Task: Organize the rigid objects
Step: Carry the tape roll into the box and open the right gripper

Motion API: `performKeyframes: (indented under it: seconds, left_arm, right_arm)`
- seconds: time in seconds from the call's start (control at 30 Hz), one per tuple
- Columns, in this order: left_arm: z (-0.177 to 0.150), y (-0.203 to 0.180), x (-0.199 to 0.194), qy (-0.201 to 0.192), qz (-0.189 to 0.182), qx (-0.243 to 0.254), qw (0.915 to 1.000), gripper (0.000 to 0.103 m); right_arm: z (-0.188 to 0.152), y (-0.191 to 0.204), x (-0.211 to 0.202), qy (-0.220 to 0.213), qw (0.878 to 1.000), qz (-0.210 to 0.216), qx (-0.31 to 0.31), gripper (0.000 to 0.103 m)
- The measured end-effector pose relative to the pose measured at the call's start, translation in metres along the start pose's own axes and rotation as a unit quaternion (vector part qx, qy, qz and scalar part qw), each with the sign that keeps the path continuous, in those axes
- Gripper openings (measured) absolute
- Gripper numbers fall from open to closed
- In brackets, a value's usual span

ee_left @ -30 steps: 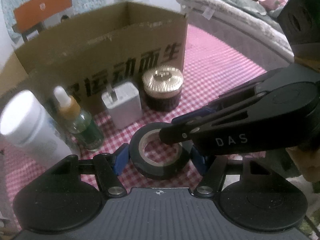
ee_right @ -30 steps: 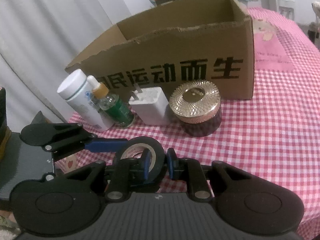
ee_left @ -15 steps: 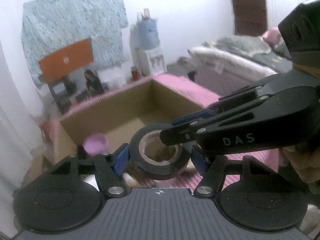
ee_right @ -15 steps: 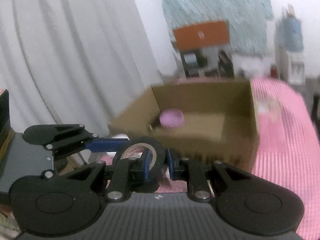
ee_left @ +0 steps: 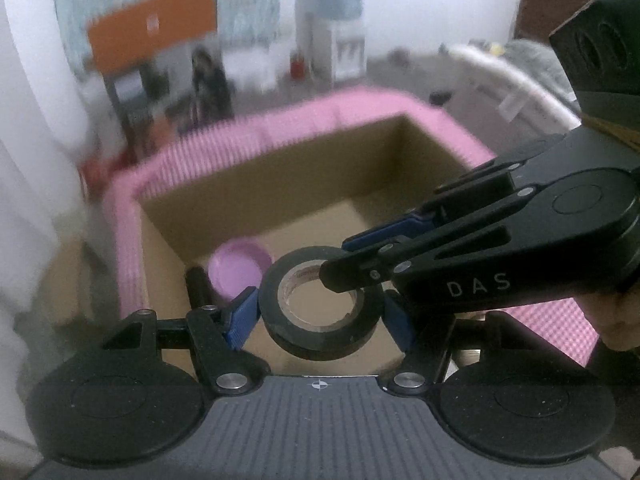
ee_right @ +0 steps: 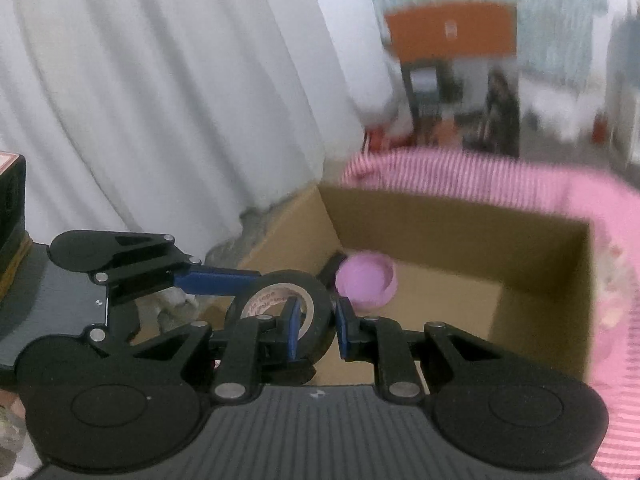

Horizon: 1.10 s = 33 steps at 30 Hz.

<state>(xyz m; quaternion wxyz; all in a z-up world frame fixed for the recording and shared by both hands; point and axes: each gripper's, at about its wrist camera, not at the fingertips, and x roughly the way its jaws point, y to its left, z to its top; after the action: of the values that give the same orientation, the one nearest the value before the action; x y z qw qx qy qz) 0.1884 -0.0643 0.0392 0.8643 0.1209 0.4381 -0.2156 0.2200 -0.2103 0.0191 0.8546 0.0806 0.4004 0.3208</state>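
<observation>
A black tape roll (ee_left: pixel 320 322) (ee_right: pixel 320 304) hangs in the air over the near edge of an open cardboard box (ee_left: pixel 320 168) (ee_right: pixel 440 220). My left gripper (ee_left: pixel 320 316) is shut on it, one blue pad against each outer side. My right gripper (ee_right: pixel 318 328) is shut on the roll's wall, with one finger through the hole and one outside; in the left wrist view it reaches in from the right (ee_left: pixel 348 276). A person's hand (ee_left: pixel 616 320) holds it. On the box floor lie a pink lid (ee_left: pixel 240 268) (ee_right: pixel 366 280) and a small dark object (ee_left: pixel 198 284).
The box stands on a pink checked tablecloth (ee_left: pixel 560 320) (ee_right: pixel 616 320). A white curtain (ee_right: pixel 160 120) hangs to the left. Behind the table stands an orange chair (ee_left: pixel 152 36) (ee_right: pixel 452 32), and a bed (ee_left: pixel 520 80) lies at the right. The background is blurred.
Both grippers have risen with the tape roll from the tabletop to above the box. The bottles, charger and gold-lidded jar have left the view, and the box interior now shows.
</observation>
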Motion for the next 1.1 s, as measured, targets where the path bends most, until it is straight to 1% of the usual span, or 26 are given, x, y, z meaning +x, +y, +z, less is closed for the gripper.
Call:
performKeyframes:
  seconds: [0.07, 0.2, 0.3, 0.47, 0.57, 0.67, 0.77, 0.87, 0.93, 1.0, 1.07, 1.1]
  left_arm:
    - [0.004, 0.013, 0.022, 0.037, -0.012, -0.019, 0.9991, 0.066]
    - [0.009, 0.025, 0.053, 0.091, -0.022, -0.027, 0.9953, 0.067]
    - [0.011, 0.032, 0.067, 0.114, -0.025, -0.027, 0.9928, 0.067]
    - [0.011, 0.04, 0.083, 0.144, -0.029, -0.032, 0.9887, 0.067]
    - [0.01, 0.044, 0.09, 0.156, -0.024, -0.036, 0.9868, 0.067]
    - [0.01, 0.044, 0.093, 0.154, -0.003, -0.031, 0.9876, 0.068]
    - [0.013, 0.045, 0.088, 0.143, -0.005, -0.038, 0.989, 0.07]
    - [0.015, 0.045, 0.076, 0.126, -0.003, -0.044, 0.9911, 0.071]
    - [0.016, 0.043, 0.063, 0.109, -0.003, -0.048, 0.9929, 0.071]
    - [0.014, 0.04, 0.047, 0.09, 0.003, -0.05, 0.9947, 0.076]
    - [0.012, 0.035, 0.028, 0.069, 0.01, -0.045, 0.9966, 0.077]
    - [0.011, 0.032, 0.017, 0.056, 0.013, -0.042, 0.9975, 0.08]
  right_arm:
    - [0.011, -0.015, 0.028, 0.038, 0.999, 0.009, 0.02, 0.021]
    - [0.016, -0.042, 0.068, 0.095, 0.994, 0.022, 0.052, 0.021]
    - [0.019, -0.054, 0.088, 0.123, 0.99, 0.027, 0.065, 0.021]
    - [0.016, -0.063, 0.109, 0.153, 0.984, 0.033, 0.079, 0.022]
    - [0.013, -0.061, 0.109, 0.168, 0.981, 0.038, 0.089, 0.022]
    - [0.013, -0.064, 0.11, 0.169, 0.98, 0.048, 0.097, 0.023]
    - [0.013, -0.063, 0.106, 0.157, 0.982, 0.046, 0.098, 0.023]
    - [0.011, -0.065, 0.094, 0.133, 0.984, 0.051, 0.105, 0.023]
    - [0.011, -0.063, 0.079, 0.11, 0.987, 0.051, 0.108, 0.024]
    - [0.011, -0.058, 0.059, 0.082, 0.99, 0.05, 0.105, 0.025]
    - [0.008, -0.052, 0.036, 0.052, 0.992, 0.051, 0.101, 0.03]
    - [0.006, -0.048, 0.022, 0.035, 0.993, 0.05, 0.098, 0.04]
